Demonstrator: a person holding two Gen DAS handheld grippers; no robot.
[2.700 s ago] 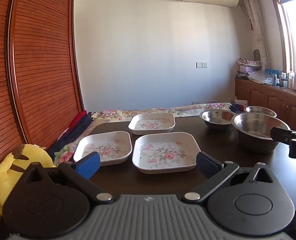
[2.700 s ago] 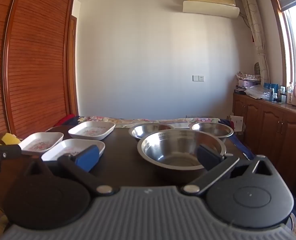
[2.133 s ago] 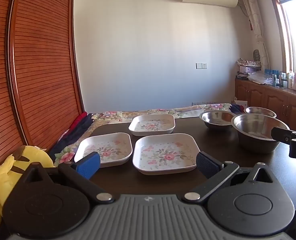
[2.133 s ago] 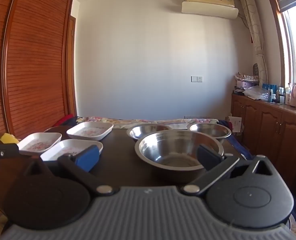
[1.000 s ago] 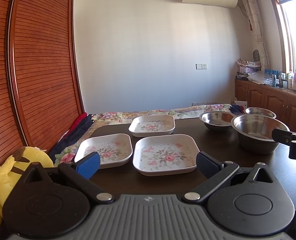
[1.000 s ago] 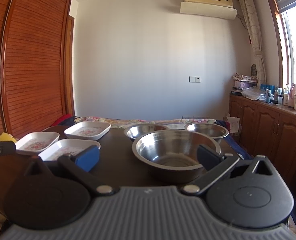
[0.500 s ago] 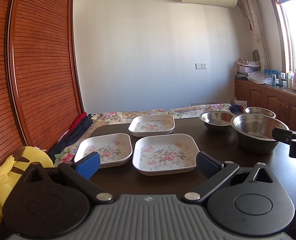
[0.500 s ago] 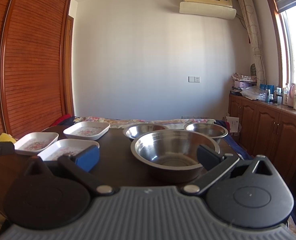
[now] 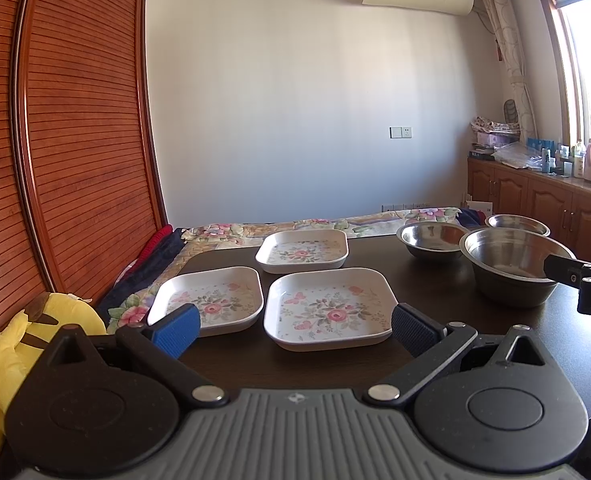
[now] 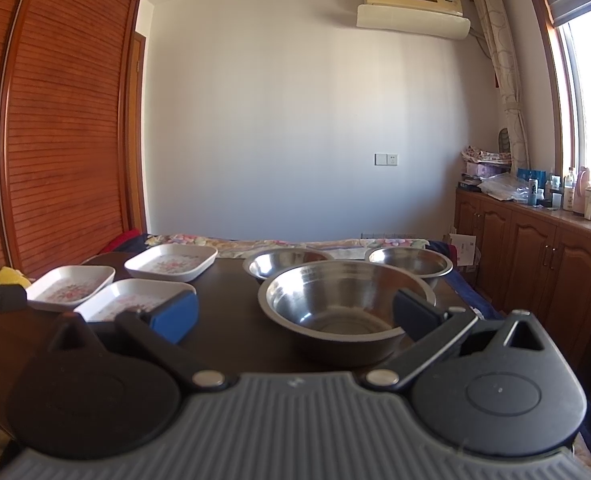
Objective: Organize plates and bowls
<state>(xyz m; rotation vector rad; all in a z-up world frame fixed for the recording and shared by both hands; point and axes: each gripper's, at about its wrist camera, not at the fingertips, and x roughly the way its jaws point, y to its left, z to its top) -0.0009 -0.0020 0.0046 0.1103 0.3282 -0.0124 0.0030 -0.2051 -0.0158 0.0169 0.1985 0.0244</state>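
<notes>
Three square white floral plates lie on the dark table (image 9: 435, 280): a near one (image 9: 329, 307), a left one (image 9: 211, 298) and a far one (image 9: 302, 250). Three steel bowls stand to the right: a large one (image 10: 345, 306) and two smaller ones (image 10: 287, 262) (image 10: 411, 262) behind it. My left gripper (image 9: 295, 326) is open and empty, just in front of the near plate. My right gripper (image 10: 295, 314) is open and empty, its jaws on either side of the large bowl's near rim without touching it. The plates also show in the right wrist view (image 10: 171, 264).
A yellow plush toy (image 9: 27, 340) sits left of the table beside a slatted wooden door (image 9: 67, 160). A floral-covered bed (image 9: 295, 224) lies behind the table. Wooden cabinets with bottles (image 10: 535, 248) run along the right wall.
The right gripper has drifted slightly, so the bowls sit a little further left in its view. The left gripper has barely moved. Both stay open.
</notes>
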